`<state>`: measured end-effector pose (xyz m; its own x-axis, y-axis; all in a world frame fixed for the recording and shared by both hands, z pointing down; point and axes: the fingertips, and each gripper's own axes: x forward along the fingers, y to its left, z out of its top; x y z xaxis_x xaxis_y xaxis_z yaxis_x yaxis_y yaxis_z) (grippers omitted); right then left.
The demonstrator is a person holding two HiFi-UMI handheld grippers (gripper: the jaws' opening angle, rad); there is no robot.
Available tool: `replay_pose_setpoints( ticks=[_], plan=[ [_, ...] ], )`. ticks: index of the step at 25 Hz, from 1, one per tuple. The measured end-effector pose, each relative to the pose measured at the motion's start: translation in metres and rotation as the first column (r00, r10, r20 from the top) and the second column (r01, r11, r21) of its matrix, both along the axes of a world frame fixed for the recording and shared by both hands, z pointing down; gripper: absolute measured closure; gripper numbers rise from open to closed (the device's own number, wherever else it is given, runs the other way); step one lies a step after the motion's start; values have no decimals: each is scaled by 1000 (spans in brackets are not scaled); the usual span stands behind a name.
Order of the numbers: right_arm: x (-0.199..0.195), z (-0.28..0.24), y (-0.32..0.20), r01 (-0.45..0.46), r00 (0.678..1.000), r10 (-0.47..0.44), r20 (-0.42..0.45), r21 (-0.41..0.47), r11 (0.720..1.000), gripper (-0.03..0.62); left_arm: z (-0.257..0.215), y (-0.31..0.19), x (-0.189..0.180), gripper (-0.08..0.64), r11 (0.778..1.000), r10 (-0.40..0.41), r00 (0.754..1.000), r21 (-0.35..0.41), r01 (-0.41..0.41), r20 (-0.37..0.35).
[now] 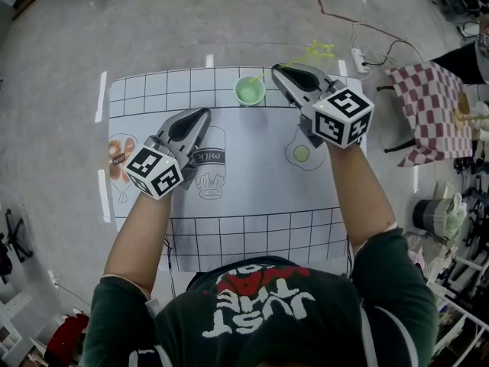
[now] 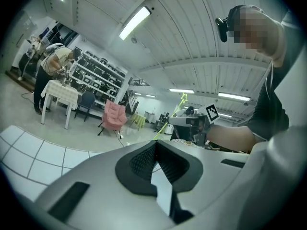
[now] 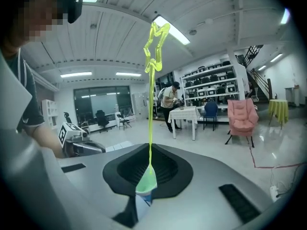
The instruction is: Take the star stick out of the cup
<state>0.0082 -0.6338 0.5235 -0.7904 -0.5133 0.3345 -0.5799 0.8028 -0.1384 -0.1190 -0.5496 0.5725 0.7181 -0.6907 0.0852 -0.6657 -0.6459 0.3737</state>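
Note:
A pale green cup (image 1: 250, 92) stands at the far middle of the white grid mat (image 1: 252, 205). A thin yellow-green star stick (image 1: 319, 50) slants up and to the right from the cup's rim, its star end out past the mat. My right gripper (image 1: 279, 69) is shut on the stick's lower part just right of the cup. In the right gripper view the star stick (image 3: 150, 104) rises between the pads, with the cup (image 3: 146, 182) below. My left gripper (image 1: 205, 113) hovers over the mat's left half, shut and empty.
The mat carries drawings of a milk carton (image 1: 212, 167) and a fried egg (image 1: 302, 154). A red-checked table (image 1: 428, 109) stands to the right, and a power strip (image 1: 357, 58) with cables lies on the floor beyond the mat.

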Motion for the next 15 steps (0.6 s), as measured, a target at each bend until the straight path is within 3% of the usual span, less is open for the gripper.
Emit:
replay_pose_setpoints(
  ticks=[7,12,15],
  plan=[
    [7,-82,20,7,1000,-6,-17,63,998,549,-72,29,4,551,997,6,1000,82,-6,10],
    [-28,-135,48,7,999,-2,-42,114,993,549,-124,54,-34,549,987,21,1000,158,-19,-16],
    [-23,-188,62,11,999,-5,-40,145,989,549,-178,65,-29,550,979,29,1000,204,-29,1]
  ],
)
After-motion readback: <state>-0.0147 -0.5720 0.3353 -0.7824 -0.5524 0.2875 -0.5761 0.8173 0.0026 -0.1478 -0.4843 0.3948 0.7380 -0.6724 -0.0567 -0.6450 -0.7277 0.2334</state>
